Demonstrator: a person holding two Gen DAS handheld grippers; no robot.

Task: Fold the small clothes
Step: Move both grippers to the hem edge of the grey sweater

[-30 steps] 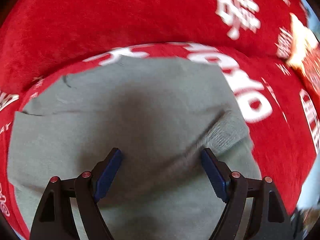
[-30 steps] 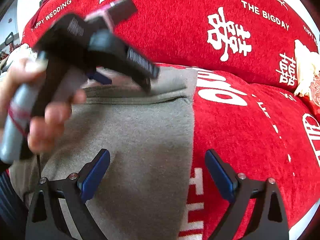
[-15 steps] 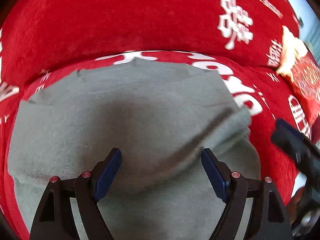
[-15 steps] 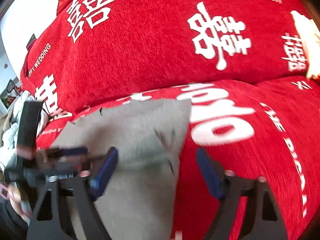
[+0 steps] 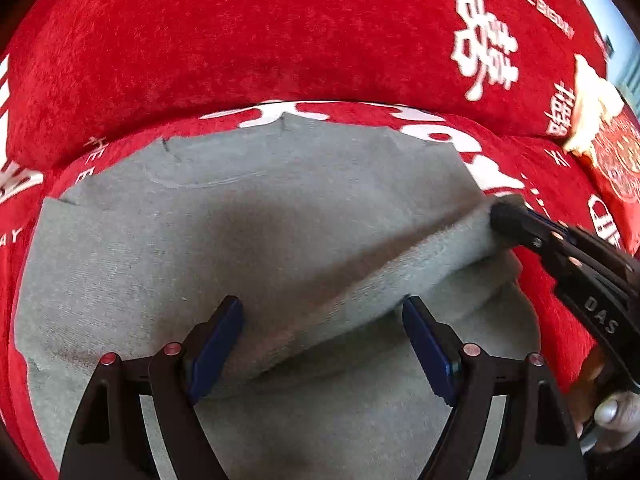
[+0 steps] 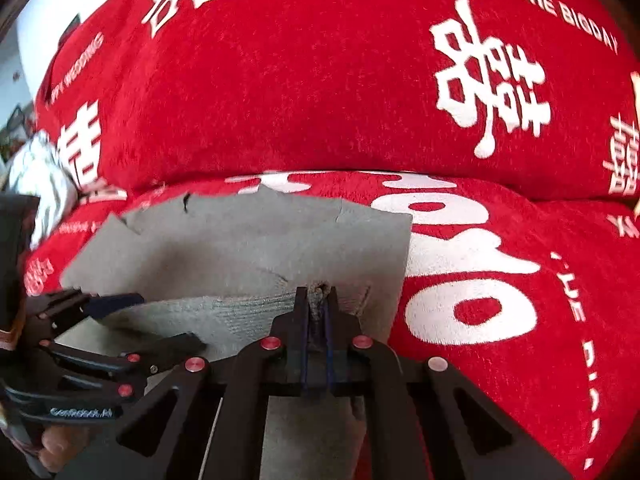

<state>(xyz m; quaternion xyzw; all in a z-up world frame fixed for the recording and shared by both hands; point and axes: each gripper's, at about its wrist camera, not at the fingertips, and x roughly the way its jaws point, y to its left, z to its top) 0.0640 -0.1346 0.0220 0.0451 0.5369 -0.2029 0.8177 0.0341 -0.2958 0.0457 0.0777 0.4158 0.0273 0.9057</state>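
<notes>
A grey knit garment (image 5: 260, 220) lies spread on the red sofa seat, with a ribbed fold raised across it. My left gripper (image 5: 322, 308) points down at it, open, the ridge of the fold running between its blue pads without being pressed. In the right wrist view the left gripper (image 6: 160, 320) shows at the left, over the garment (image 6: 240, 248). My right gripper (image 6: 318, 292) is shut on the garment, a pinch of grey cloth showing between its pads near the fold's right end. Its tip (image 5: 500, 216) also shows in the left wrist view.
The red sofa backrest (image 5: 280, 40) with white lettering rises just behind the garment. Red seat (image 6: 500, 280) extends to the right. A cream and red cushion (image 5: 600, 128) sits far right, a pale patterned cloth (image 6: 36, 176) far left. A person's fingers (image 5: 612, 412) hold the right gripper.
My right gripper swung over to the right end of the fold and its jaws closed on the grey cloth. The left gripper stayed open and shifted slightly over the garment.
</notes>
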